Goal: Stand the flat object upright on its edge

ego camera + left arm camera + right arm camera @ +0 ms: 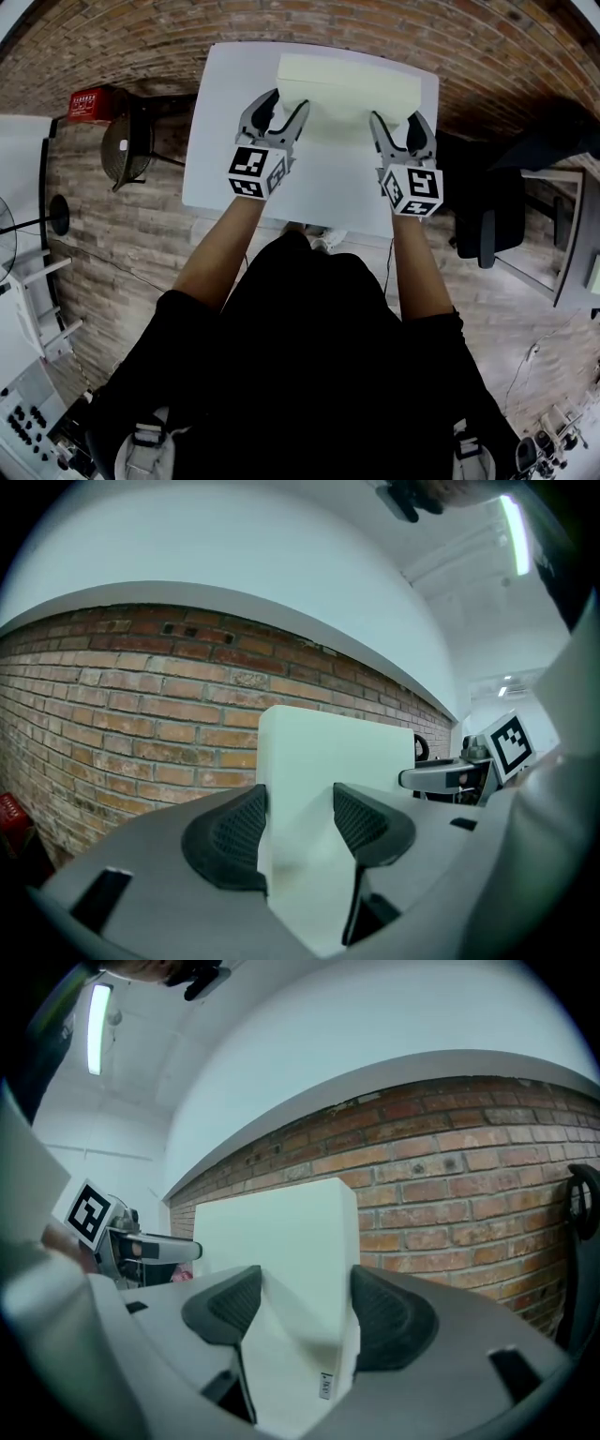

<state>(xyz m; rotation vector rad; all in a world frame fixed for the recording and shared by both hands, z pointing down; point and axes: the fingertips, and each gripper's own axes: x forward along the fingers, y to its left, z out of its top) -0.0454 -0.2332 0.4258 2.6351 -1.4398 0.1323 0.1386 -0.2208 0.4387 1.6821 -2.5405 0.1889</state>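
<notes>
Tip-up step, I judge: left tool (289, 101) and right tool (396, 120) each clenched on the pale flat block (347, 82), at its 9 and 3 o'clock ends; block sits at 12 o'clock on the white surface (309, 192), looks part-tilted; next calls for seating its long edge square, then a gentle release

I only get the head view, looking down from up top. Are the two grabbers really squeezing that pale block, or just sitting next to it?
Observer: In the left gripper view, the left gripper has the pale block between its jaws, clamped from both sides.
Operator: And the other one?
Observer: It's the same in the right gripper view. The right gripper is closed on the block's other end.
Operator: Is there anything on the block?
Observer: There's a small label on its narrow side, too tiny to read.
</notes>
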